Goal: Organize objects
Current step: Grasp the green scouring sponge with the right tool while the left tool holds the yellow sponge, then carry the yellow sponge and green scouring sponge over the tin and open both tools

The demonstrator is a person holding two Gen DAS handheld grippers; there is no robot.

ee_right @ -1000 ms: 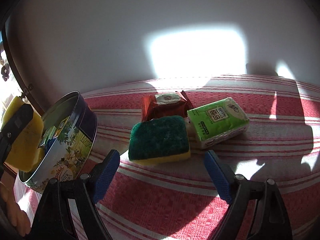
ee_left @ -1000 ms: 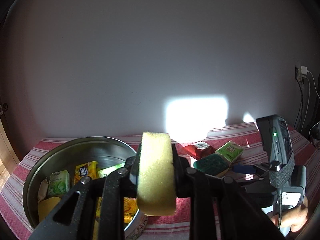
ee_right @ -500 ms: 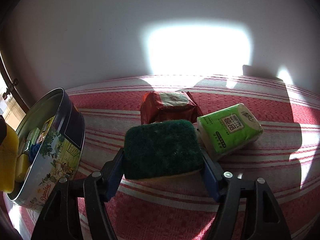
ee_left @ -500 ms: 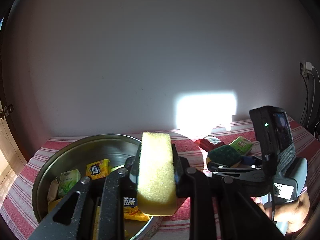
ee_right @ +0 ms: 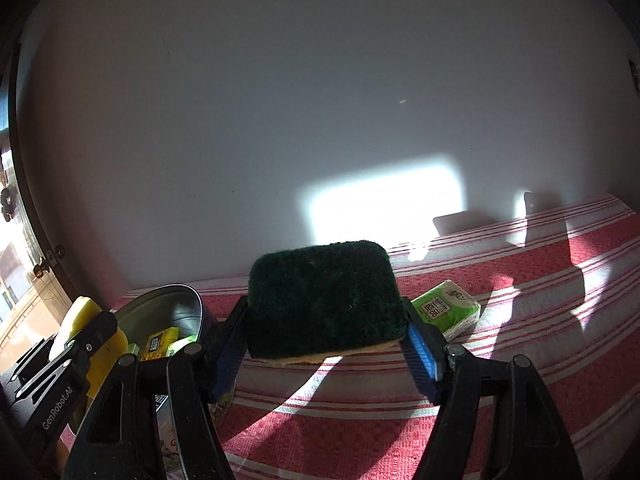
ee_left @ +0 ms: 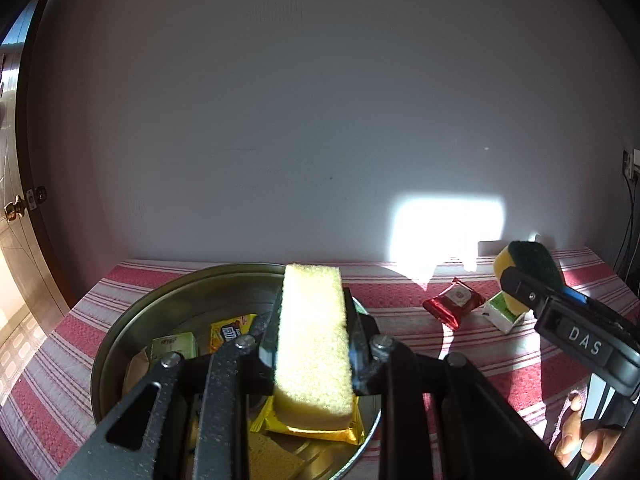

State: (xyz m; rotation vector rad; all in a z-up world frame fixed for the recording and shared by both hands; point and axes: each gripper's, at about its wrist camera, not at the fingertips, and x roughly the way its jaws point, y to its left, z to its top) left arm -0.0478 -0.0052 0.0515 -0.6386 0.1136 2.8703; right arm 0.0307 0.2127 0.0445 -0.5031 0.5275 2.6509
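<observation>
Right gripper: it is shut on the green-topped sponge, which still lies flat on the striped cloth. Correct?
Not quite. The right gripper is shut on the green-topped sponge, but the sponge is lifted clear of the striped cloth, as the left wrist view shows.

A home room; red-striped tablecloth (ee_right: 520, 320) against a plain wall (ee_left: 320, 120); brass-knobbed wooden door (ee_left: 16, 208) at left.

Two sponges were in view: one yellow sponge (ee_left: 314, 344) and one green-topped sponge (ee_right: 324, 300). There was one round tin (ee_left: 120, 332), one red packet (ee_left: 452, 304) and one green tissue pack (ee_right: 446, 308). Inside the tin several small packets lay, too overlapped to count exactly
</observation>
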